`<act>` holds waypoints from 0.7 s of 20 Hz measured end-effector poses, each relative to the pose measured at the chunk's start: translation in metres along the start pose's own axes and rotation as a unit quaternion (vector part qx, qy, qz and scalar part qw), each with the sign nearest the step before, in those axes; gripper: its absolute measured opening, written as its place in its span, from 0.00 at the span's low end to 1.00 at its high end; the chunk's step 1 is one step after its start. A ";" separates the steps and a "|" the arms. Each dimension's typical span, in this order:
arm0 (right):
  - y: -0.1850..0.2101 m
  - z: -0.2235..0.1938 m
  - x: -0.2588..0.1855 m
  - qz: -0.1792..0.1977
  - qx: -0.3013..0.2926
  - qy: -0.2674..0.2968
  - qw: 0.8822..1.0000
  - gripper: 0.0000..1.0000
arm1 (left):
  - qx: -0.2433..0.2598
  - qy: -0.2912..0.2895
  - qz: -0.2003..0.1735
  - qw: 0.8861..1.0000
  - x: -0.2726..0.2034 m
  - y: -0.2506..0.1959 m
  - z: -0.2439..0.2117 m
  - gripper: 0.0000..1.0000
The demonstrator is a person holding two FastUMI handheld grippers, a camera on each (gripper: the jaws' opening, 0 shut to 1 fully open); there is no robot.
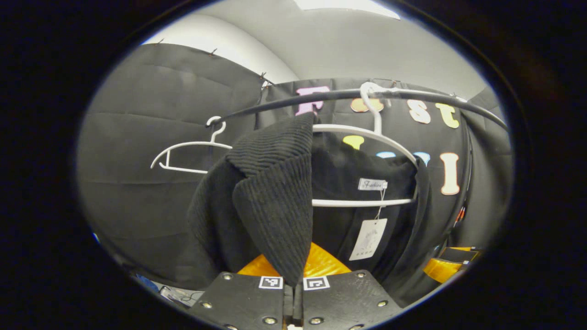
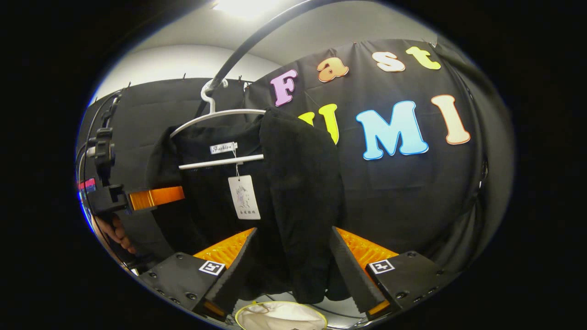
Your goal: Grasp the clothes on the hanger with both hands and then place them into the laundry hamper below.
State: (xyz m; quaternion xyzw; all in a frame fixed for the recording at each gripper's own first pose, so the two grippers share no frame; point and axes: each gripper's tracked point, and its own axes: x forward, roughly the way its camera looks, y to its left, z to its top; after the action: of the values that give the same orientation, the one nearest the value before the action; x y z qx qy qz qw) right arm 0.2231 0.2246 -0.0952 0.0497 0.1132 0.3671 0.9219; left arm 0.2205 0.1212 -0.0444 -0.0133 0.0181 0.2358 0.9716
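The left tool (image 1: 293, 286) is closed tight on a knitted fold of the black garment (image 1: 270, 192), pinched between its fingers. The right tool (image 2: 293, 270) is wide open, its fingers set either side of the garment's other hanging edge but not pressed on it. The garment is draped on a white hanger (image 2: 215, 114) hooked over the rail (image 2: 243, 46). For a sound grasp, the right tool should be closed fully on thick cloth, clear of the paper tag (image 2: 244, 197), before anything is lifted off. The hamper (image 2: 279, 316) is glimpsed directly below. Counted: two hangers, one bare (image 1: 183, 156); one garment; two tools; one hamper.
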 end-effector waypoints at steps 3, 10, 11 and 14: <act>0.002 0.014 0.017 -0.008 0.014 -0.010 1.000 0.98 | -0.001 -0.001 -0.007 1.000 -0.015 -0.005 0.012 0.01; 0.006 0.026 0.052 -0.027 0.034 -0.017 0.999 0.98 | -0.012 -0.001 -0.017 1.000 -0.039 -0.006 0.035 0.00; 0.008 0.025 0.057 -0.027 0.041 -0.012 0.999 0.98 | -0.010 -0.002 -0.017 1.000 -0.040 -0.005 0.037 0.00; 0.003 0.030 0.069 -0.049 0.030 -0.020 0.998 0.98 | -0.018 -0.002 -0.019 1.000 -0.041 -0.005 0.034 0.01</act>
State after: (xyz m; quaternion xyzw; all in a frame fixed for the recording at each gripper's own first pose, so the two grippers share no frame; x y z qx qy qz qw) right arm 0.2773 0.2744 -0.0776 0.0790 0.1079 0.3166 0.9391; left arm 0.1869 0.0991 -0.0090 -0.0301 0.0116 0.2179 0.9754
